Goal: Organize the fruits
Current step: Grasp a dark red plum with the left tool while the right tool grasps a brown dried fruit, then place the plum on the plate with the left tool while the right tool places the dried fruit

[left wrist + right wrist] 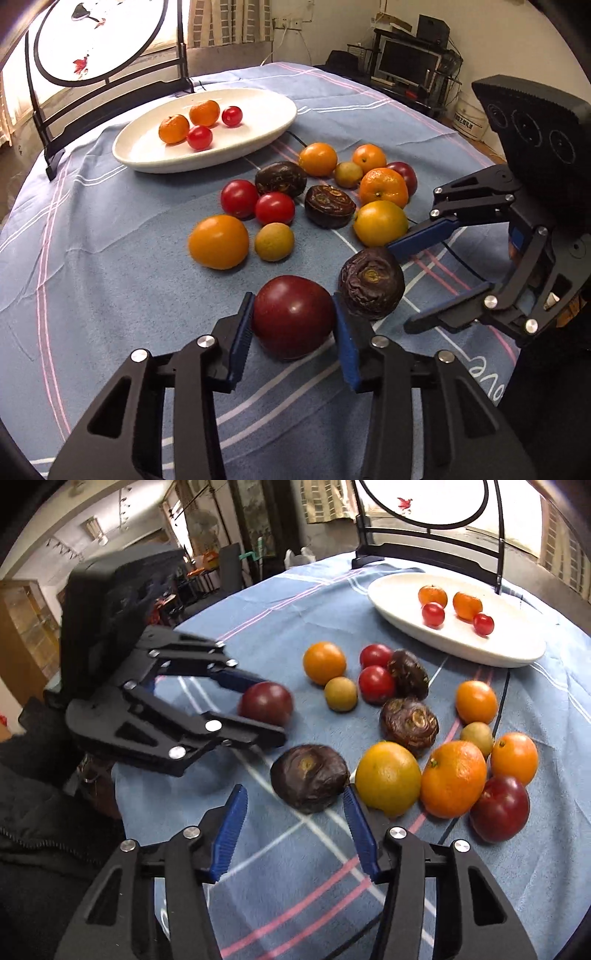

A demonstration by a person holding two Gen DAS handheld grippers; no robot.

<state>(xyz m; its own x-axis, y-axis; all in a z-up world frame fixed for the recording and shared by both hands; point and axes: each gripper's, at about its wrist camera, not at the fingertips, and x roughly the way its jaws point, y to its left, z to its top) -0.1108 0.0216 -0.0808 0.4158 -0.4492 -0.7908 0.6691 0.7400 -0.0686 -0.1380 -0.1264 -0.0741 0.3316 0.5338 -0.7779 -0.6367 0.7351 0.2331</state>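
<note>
Left claw (293,325): blue pads set against both flanks of a dark red plum (293,317) that sits on the cloth near the table's near edge; clamped on it, by the look of the left wrist view.
Right claw (295,812): jaws apart, straddling a wrinkled dark purple passion fruit (309,777); the right-hand pad lies at or very near the rind, the left-hand pad stands clear of it, so nothing is gripped.
Step in hand: judged to be a two-handed pick, one fruit per claw, for carrying to the white oval dish (155,162).
Left-hand technique: lift straight up before travelling; the passion fruit lies just beside the plum and a sideways drag would roll it.
Right-hand technique: centre the fruit between the pads before closing; the yellow-orange citrus (388,777) sits just behind the right-hand pad and may be nudged. Squeeze lightly, as the shrivelled rind will likely give.
Loose fruit: oranges, red tomatoes, two small tan round fruits, two more passion fruits and a second plum, clustered mid-table between the claws and the dish.
Dish: toward the far edge; holds two small mandarins and two cherry tomatoes, with bare room beside them.
Table: round, under a blue cloth (92,258) with pink and white stripes, slightly creased.
Room: a round screen in a black stand (110,85) at the far edge, curtains behind; a monitor (406,62) on shelving to one side.
</note>
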